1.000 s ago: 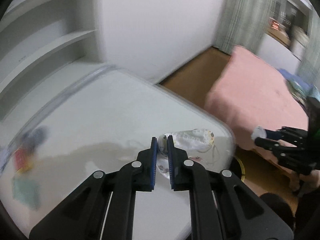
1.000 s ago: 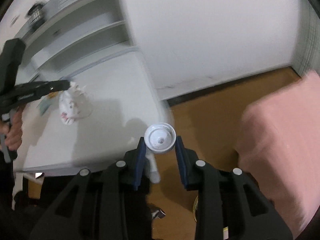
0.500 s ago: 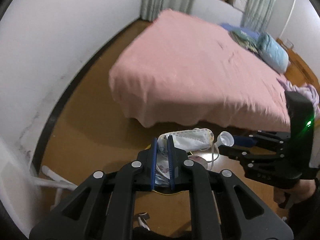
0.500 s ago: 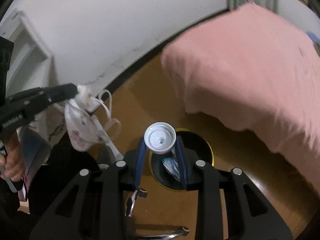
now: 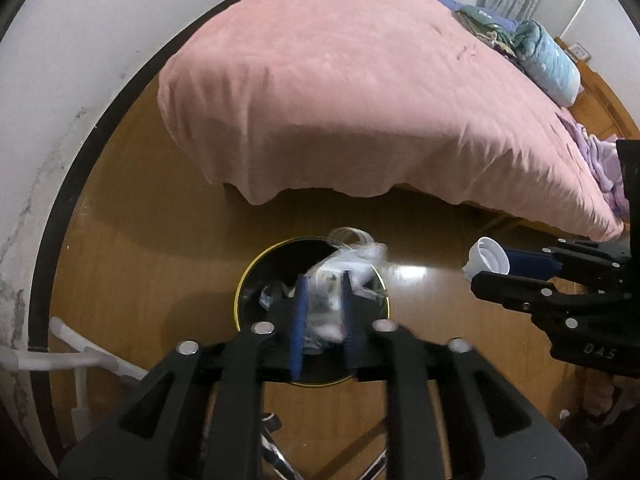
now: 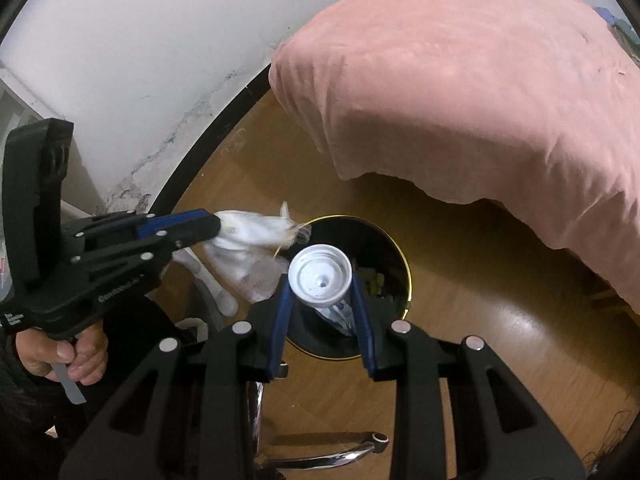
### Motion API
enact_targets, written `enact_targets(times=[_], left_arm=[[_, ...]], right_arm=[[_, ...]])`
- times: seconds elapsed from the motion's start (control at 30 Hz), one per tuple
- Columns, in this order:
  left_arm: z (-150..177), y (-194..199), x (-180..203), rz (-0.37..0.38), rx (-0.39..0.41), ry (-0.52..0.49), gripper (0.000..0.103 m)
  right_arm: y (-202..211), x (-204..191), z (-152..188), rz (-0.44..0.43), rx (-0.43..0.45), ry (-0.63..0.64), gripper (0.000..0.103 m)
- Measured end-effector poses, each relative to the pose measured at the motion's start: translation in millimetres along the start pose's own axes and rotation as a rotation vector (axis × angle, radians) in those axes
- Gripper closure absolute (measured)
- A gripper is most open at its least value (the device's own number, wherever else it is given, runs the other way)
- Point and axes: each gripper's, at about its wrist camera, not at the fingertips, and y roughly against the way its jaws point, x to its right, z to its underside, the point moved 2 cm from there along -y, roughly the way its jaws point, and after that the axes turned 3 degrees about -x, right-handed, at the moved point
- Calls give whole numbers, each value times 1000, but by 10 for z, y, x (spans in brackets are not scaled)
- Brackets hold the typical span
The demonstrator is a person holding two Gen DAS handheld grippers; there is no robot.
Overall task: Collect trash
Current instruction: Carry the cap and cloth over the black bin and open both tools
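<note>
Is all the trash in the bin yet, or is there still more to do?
Nearly. Some wrappers already lie inside the round black bin with the gold rim. The left gripper holds a crumpled white face mask over the bin, and the right gripper holds a white plastic bottle cap above it. What's left: open both sets of fingers so these pieces drop in.

Pink bedspread [image 5: 360, 92], black bin [image 6: 384, 248] (gold-rimmed), white cap [image 6: 320, 280], blue-padded black claws.

The bin [image 5: 244, 280] stands on the floor [image 5: 160, 232] before the bed [image 5: 360, 100]. The wall [image 5: 80, 60] lies to its left. Trash [image 6: 340, 316] lies in the bin.
</note>
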Motion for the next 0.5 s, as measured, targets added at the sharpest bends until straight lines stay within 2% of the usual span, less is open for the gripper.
enact_targets(times=[0.03, 0.07, 0.33, 0.5], left_arm=[[4, 3, 9, 0, 3, 2, 41], [-1, 35, 12, 0, 20, 7, 35], [3, 392, -25, 11, 75, 9, 34], [86, 914, -101, -27, 153, 13, 28]], right_arm=[[-6, -3, 8, -1, -1, -1, 73], [-10, -10, 6, -3, -1, -1, 73], [-127, -113, -16, -12, -24, 17, 73], [-189, -297, -60, -14, -31, 54, 73]])
